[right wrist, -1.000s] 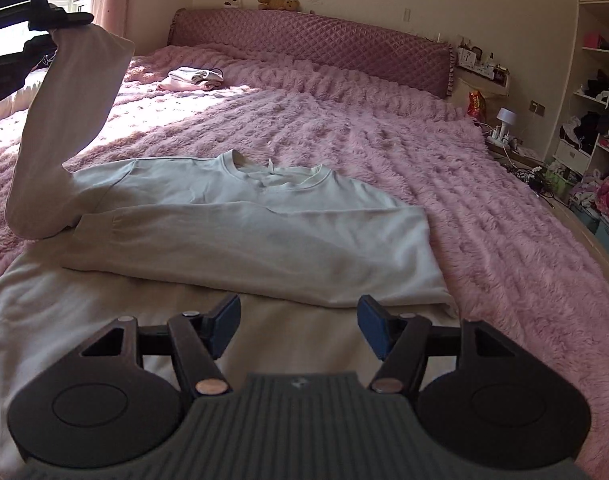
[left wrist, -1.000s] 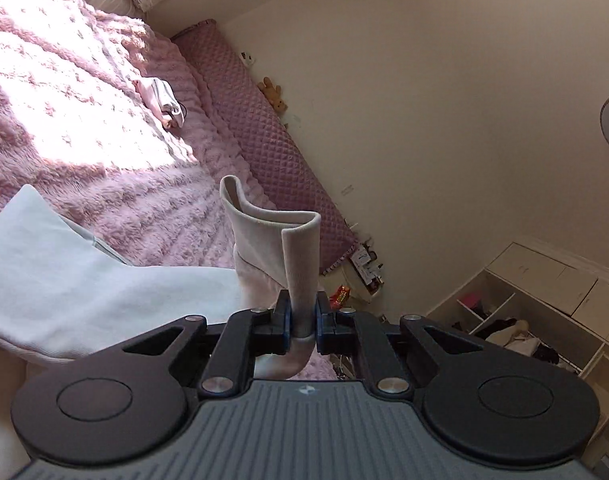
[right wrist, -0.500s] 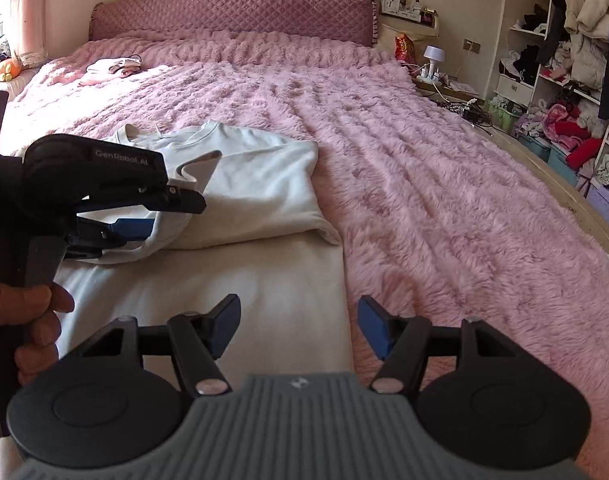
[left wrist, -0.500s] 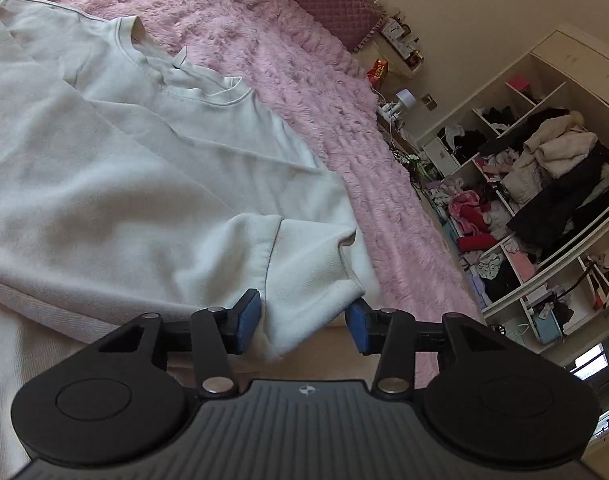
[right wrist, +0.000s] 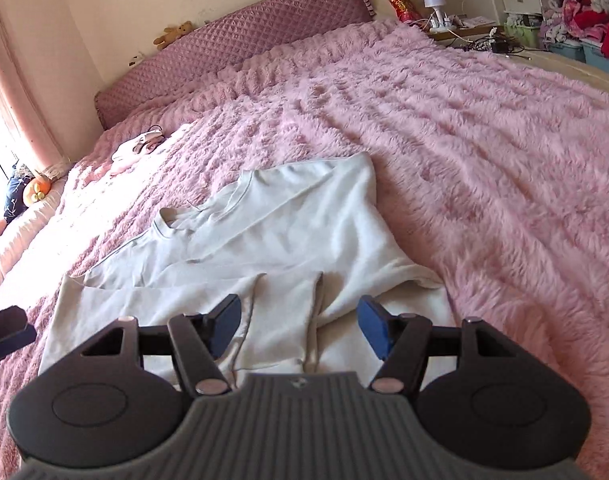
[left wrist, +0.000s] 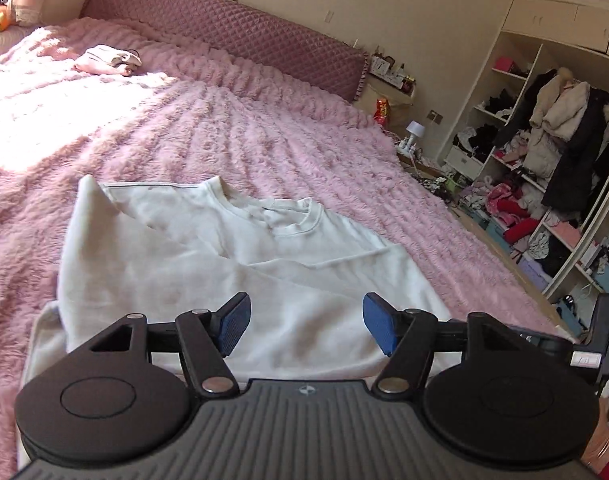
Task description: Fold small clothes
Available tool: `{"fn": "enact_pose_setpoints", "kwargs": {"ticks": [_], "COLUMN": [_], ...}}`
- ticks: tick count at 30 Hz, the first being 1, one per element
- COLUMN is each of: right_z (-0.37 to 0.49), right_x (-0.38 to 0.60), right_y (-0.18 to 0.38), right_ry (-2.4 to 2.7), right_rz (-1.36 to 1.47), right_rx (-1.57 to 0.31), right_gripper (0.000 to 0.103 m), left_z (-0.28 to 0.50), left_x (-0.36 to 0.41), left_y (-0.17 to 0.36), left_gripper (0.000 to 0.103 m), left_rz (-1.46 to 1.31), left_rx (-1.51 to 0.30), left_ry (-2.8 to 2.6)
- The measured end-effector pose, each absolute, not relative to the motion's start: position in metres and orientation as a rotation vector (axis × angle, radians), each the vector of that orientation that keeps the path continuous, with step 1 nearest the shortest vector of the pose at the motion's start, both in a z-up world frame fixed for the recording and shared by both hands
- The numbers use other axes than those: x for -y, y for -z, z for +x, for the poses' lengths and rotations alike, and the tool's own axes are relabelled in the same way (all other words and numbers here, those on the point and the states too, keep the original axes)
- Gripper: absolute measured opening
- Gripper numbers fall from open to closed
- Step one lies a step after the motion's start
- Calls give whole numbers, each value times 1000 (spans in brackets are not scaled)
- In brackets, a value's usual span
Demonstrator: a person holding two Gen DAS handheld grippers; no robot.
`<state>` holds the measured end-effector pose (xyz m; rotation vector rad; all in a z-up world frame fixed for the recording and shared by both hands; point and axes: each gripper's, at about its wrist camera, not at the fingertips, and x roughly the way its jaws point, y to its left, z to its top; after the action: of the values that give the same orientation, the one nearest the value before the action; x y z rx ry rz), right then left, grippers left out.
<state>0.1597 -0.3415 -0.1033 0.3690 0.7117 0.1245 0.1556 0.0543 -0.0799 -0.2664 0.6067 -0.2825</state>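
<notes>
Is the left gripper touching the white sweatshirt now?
Apart. In the left wrist view the left gripper is open, its blue pads holding nothing, above the sweatshirt.

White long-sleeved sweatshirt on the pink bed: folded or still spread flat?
Partly folded. The white long-sleeved sweatshirt has both sleeves laid across its chest, cuffs side by side, while its body lies full length on the fluffy pink blanket.

Strong daylight from the curtained window washes the pink bedspread far beyond the fingers, bleaching its left side to near white. The white sweatshirt just past the fingertips lies in softer, even light, slightly smeared in the right wrist view. Fisheye optics bend the headboard and shelves toward the edges. The black fingers cast little visible shadow.
</notes>
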Motion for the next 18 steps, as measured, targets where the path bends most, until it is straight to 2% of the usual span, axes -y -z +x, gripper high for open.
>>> {"fn": "enact_pose_setpoints", "kwargs": {"ticks": [5,9,11,15,16,17,18], "right_z": [198,213,215,212,212,211,211], "right_x": [330,329,326,323,322,322,321], "right_y": [127,141,142,140,139,139,139], "right_ry": [-96,-97,-101,-107,-110,-116,-116], "right_rz": [384,402,390,358,353,350,349], "right_rx": [-744,-780,-786,-786,-785,-787,-785], "right_gripper": [62,60,43,25,11,5,4], "left_z": [145,160,169,181,182,183,185], "left_x": [-114,-133,-133,-117,-111,-104,-97], "left_y": [95,109,117,134,134,135,139], "left_gripper": [77,77,77,74,73,73,72], "left_rz": [-55,61,138,321,357,398,443], "left_rx": [-692,-745,-757,-756,-747,-736,-727], "left_ry": [44,-31,-26,34,53,70,87]}}
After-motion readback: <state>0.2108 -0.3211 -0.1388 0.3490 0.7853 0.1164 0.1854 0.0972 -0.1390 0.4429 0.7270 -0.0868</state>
